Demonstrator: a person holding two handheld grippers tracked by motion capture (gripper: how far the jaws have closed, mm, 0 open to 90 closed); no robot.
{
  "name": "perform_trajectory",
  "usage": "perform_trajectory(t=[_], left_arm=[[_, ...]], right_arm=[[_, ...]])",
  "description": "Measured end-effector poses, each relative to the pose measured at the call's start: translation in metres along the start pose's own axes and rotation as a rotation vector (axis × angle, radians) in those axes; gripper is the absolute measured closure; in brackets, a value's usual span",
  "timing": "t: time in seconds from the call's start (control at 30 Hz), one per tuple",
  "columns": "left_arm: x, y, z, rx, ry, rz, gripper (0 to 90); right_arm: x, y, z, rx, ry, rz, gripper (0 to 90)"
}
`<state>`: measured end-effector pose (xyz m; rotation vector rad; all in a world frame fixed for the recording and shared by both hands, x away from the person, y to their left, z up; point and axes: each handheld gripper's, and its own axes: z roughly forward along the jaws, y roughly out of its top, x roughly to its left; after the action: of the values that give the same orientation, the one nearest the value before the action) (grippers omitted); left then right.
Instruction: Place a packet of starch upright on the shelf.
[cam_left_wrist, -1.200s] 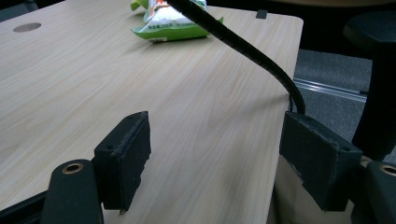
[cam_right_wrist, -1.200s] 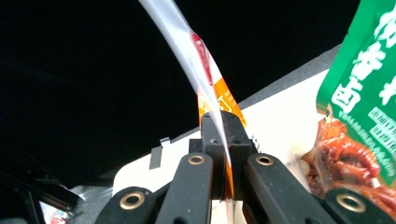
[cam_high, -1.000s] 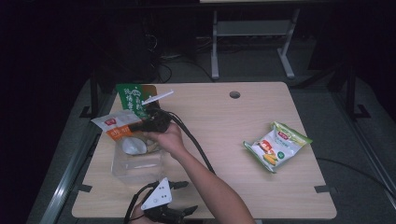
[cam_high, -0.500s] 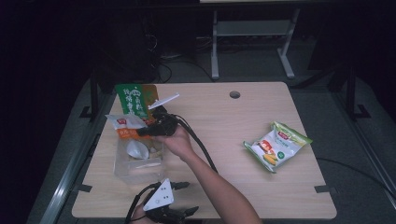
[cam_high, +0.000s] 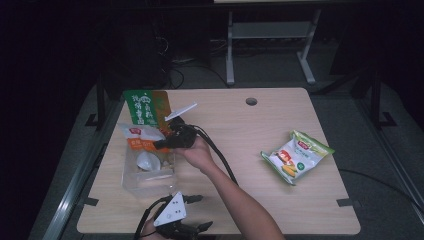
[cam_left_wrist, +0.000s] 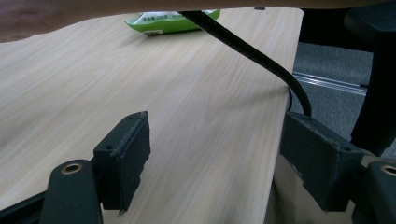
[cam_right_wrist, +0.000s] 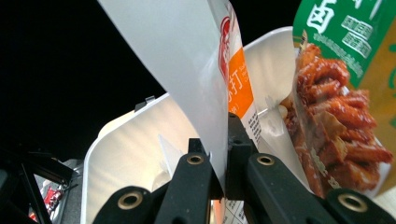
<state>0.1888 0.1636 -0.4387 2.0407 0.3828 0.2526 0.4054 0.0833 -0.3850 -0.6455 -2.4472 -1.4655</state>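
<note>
My right gripper (cam_high: 161, 144) is clamped on one white-and-orange packet (cam_high: 140, 136) above the single clear box (cam_high: 148, 172). My left gripper (cam_high: 192, 226), jaws wide apart, sits just nearer than the box. Two more snack bags: one green bag (cam_high: 145, 106) behind the box, one yellow-green bag (cam_high: 297, 155) well to its right.

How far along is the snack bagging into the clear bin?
Done: one small white item lies in the clear bin. In hand: right hand-held gripper pinches the white-orange packet over the bin. Left: green packet and corn snack bag; left hand-held gripper idles open.
</note>
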Motion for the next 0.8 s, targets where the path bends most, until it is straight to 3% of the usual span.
perform_trajectory(t=[0.23,0.37,0.57,0.8], left_arm=[[-0.001,0.0,0.001,0.005,0.0,0.001,24.2],[-0.001,0.0,0.0,0.003,0.001,0.0,24.2],[-0.001,0.0,0.001,0.006,0.0,0.002,24.1],[0.0,-0.001,0.002,0.012,0.0,0.004,24.0]], right_arm=[[-0.004,-0.002,-0.001,0.003,0.002,0.014,89.0],[-0.003,-0.002,-0.003,-0.002,-0.007,0.009,82.1],[-0.004,-0.003,-0.018,-0.017,0.002,0.022,70.3],[0.001,-0.006,-0.04,-0.027,-0.013,0.004,64.9]])
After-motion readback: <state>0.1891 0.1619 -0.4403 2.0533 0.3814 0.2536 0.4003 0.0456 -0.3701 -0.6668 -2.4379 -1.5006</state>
